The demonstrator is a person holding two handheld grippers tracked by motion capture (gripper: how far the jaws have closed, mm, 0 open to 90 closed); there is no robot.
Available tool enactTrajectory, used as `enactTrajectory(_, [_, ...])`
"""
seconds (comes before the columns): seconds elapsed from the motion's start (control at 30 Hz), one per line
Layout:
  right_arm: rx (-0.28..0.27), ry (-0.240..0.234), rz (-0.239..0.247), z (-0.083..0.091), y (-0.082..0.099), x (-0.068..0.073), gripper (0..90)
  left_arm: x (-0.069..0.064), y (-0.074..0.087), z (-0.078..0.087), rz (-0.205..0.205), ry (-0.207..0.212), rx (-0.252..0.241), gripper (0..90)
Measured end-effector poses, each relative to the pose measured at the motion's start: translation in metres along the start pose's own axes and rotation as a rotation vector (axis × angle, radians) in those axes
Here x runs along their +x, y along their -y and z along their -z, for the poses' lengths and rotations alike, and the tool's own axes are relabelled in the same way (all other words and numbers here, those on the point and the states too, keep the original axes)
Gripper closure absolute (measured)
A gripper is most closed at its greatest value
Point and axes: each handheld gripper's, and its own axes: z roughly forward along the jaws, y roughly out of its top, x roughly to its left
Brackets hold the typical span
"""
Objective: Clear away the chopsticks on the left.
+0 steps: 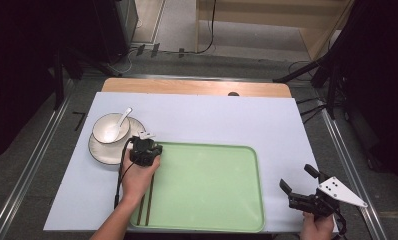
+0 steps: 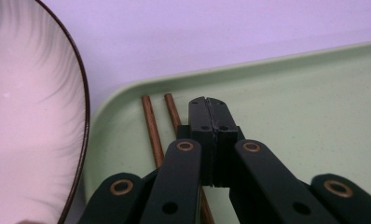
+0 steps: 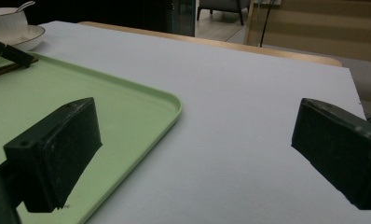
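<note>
A: While the left tool (image 2: pixel 210 112) hangs over the green tray's (image 1: pixel 212 185) near-left corner, what's it doing?

B: Jaws pressed together, nothing pinched. Chopsticks (image 2: pixel 152 126) lie flat inside the tray along its left wall, just beside the tool tip, slightly left of it in the left gripper view.

A: Long axis?

B: Runs near-to-far, parallel to the tray's left wall and roughly in line with the tool. Looks like it must spread before it can straddle them.

A: Right tool (image 1: pixel 307 187)?

B: Spread wide, empty, off the tray's right edge over the tabletop (image 1: pixel 197 115). Well apart from the chopsticks, so left is clearly nearer.

A: Anything else?

B: Bowl (image 1: pixel 110 128) with spoon (image 1: pixel 120 121) on a plate (image 1: pixel 98 150), just beyond the tray's far-left corner.
</note>
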Motion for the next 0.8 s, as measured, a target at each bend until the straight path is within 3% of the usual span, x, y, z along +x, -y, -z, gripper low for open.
enactTrajectory(0.13, [0.000,-0.001,-0.001,0.000,0.000,0.000,1.1,0.004,0.001,0.011,0.007,0.007,-0.043,90.0])
enactTrajectory(0.47, [0.002,-0.002,0.004,-0.001,0.000,0.001,1.1,0.010,0.019,0.030,-0.033,-0.003,-0.044,90.0])
enactTrajectory(0.67, [0.005,-0.002,0.003,-0.002,0.000,0.002,1.1,0.013,0.027,0.045,-0.044,0.017,-0.087,90.0])
enactTrajectory(0.8, [0.006,-0.003,0.001,-0.002,0.000,0.002,1.1,0.016,0.030,0.054,-0.038,0.043,-0.121,81.1])
